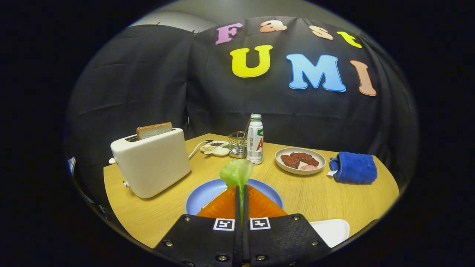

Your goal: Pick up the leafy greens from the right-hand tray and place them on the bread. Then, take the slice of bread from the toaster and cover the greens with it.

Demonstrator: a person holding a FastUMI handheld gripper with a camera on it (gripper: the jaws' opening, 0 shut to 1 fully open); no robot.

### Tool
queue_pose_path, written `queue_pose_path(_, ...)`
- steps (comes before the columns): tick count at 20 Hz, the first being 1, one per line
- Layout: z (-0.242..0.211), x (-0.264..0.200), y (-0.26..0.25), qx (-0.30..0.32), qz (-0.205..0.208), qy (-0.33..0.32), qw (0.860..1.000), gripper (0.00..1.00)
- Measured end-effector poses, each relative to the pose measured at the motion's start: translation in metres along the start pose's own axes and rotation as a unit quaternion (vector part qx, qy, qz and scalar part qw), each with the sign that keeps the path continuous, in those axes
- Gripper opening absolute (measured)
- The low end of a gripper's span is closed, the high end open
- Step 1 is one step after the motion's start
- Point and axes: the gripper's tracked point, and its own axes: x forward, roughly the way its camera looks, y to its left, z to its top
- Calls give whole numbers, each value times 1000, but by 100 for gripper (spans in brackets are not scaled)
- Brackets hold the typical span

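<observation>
The leafy greens (236,173) stood up from between the two orange fingers (222,205) of the gripper (241,193), which were pressed almost together with only the thin green stem in the slit between them, so the leaf was pinched on both sides. The leaf's pale green top fanned out just above the fingertips. Under and just beyond the fingers lay a round blue plate (207,193) on the wooden table (319,196); a pale sliver at the left finger's edge may have been the bread on the plate, but it was too hidden to be sure. Beside the right finger, close in, the corner of a white tray (332,230) showed on the table.

Left of the plate and near it stood a white toaster (152,165), with a slice of bread (154,130) sticking upright out of its slot. To the right, further off, a white dish (300,160) held dark red pieces of meat (298,159), and just beside that dish lay a folded blue cloth (353,167). Beyond the leaf, toward the back of the table, a white bottle (255,139) stood upright, touching or nearly touching a small wire holder (238,144) on its left. Left of the holder sat a small white divided dish (215,147) holding what looked like seeds or spices.
</observation>
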Motion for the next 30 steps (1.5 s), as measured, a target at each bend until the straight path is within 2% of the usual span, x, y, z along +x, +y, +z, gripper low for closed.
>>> queue_pose_path(7, -9, 20, 6, 0, -18, 20, 1000, 1)
queue_pose_path(9, -8, 21, 2, 0, -26, 18, 1000, 10)
queue_pose_path(10, -6, 21, 2, 1, -28, 16, 999, 10)
queue_pose_path(12, -4, 19, 1, 2, -29, 12, 1000, 16)
queue_pose_path(13, -2, 18, 2, 3, -28, 10, 1000, 26)
queue_pose_path(15, 2, 16, 1, 3, -30, 4, 1000, 37)
queue_pose_path(17, 3, 17, 1, 3, -30, 4, 1000, 55)
queue_pose_path(30, 20, 11, 14, 10, -27, -22, 999, 55)
